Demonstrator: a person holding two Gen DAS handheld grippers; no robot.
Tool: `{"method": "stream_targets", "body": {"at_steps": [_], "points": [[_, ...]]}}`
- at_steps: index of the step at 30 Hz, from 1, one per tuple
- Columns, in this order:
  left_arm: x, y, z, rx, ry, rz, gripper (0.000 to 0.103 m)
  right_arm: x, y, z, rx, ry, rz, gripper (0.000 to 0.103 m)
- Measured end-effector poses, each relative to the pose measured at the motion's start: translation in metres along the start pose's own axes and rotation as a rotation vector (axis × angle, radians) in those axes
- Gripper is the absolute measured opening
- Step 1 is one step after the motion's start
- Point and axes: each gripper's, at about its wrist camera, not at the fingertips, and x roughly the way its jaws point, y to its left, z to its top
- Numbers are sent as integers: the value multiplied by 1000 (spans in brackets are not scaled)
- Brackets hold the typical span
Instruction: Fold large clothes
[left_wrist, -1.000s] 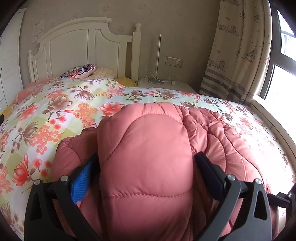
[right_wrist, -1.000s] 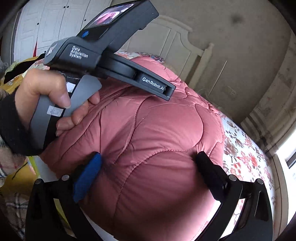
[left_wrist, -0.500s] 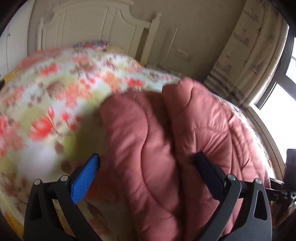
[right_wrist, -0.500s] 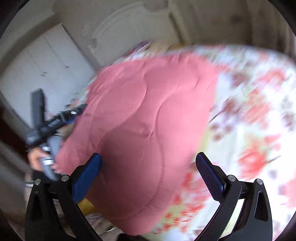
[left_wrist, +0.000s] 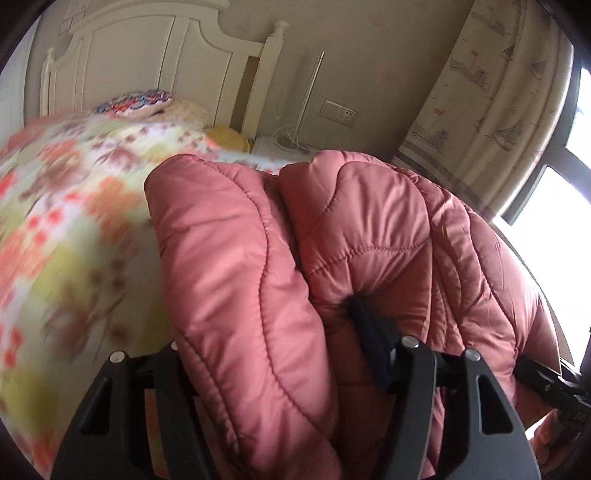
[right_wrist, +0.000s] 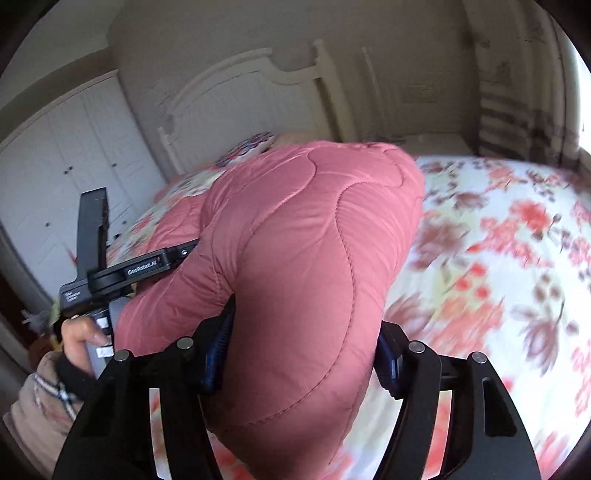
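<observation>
Both grippers are closing, left gripper and right gripper, fingers pinching folds of the pink coat, which lies bunched near the bed's foot edge.

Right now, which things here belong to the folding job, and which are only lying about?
Belong to the job:
- pink padded coat
- left gripper, closing on the coat
- right gripper, closing on the coat

Only lying about:
- patterned pillow
- curtain
- wall socket
</observation>
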Motion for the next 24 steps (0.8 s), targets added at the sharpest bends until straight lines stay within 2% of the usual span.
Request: {"method": "stream_targets", "body": {"at_steps": [3,4,6,7,8,10,13,15,17,20,24], "points": [[1,-12,13,-6,-24,81,84,12,-24,18,43,22,-86,75],[-8,-17,15,13,-58,127,86,6,-23,22,41,16,-145,85],[-39,-31,10,77,-171,257,101,-22,-16,13,17,-52,-218,92],[-64,-43,4,113,-252,325,101,-41,-3,5,-12,-106,-237,92],[-81,-53,-1,132,-291,348,101,-55,7,-1,-36,-142,-244,94],[-118,-73,-13,175,-355,362,101,-83,27,-14,-76,-213,-251,97],[-156,-97,-30,203,-382,353,101,-123,51,-30,-97,-318,-273,98],[-176,-108,-43,212,-408,332,101,-136,63,-31,-105,-324,-275,98],[-189,-118,-53,214,-433,360,101,-145,72,-34,-119,-332,-303,98],[-200,-121,-61,223,-432,315,101,-152,74,-34,-122,-337,-319,98],[-206,-123,-68,246,-425,304,101,-153,73,-33,-109,-332,-320,98]]}}
